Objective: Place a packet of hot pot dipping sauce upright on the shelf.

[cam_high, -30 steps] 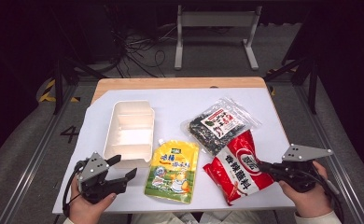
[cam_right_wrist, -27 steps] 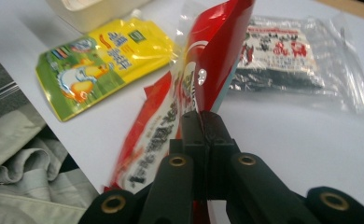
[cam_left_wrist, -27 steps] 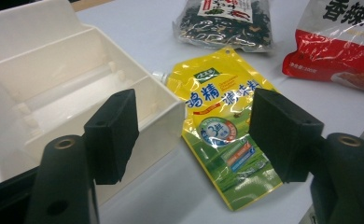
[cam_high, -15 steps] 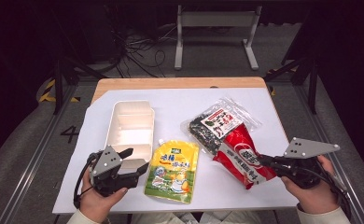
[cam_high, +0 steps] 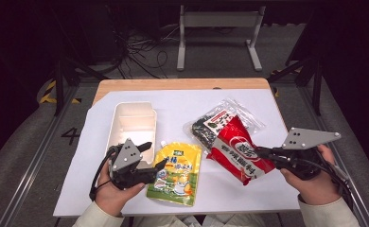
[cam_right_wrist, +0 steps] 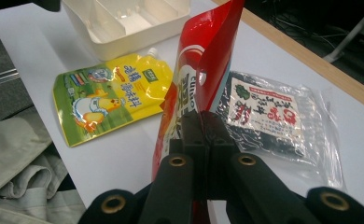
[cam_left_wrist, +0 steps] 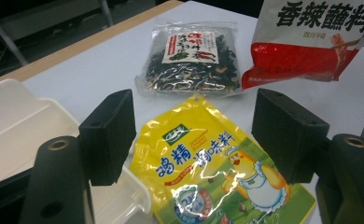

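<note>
The right gripper (cam_right_wrist: pixel 203 126) has its jaws clamped on a glossy red pouch (cam_right_wrist: pixel 203 60). The left gripper (cam_left_wrist: pixel 194 135) hovers, jaws wide, over a shiny yellow pouch (cam_left_wrist: pixel 217 172) lying flat on the white surface (cam_high: pixel 173 101).

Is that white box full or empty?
Empty: the white box shows bare compartments, and all three packets lie or hang outside it.

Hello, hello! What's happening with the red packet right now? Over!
Right gripper shut on red seasoning pouch, lifted off table. Left gripper open, above yellow chicken-powder pouch. White compartment box unblocked; clear dried-seaweed bag beside the red pouch.
</note>
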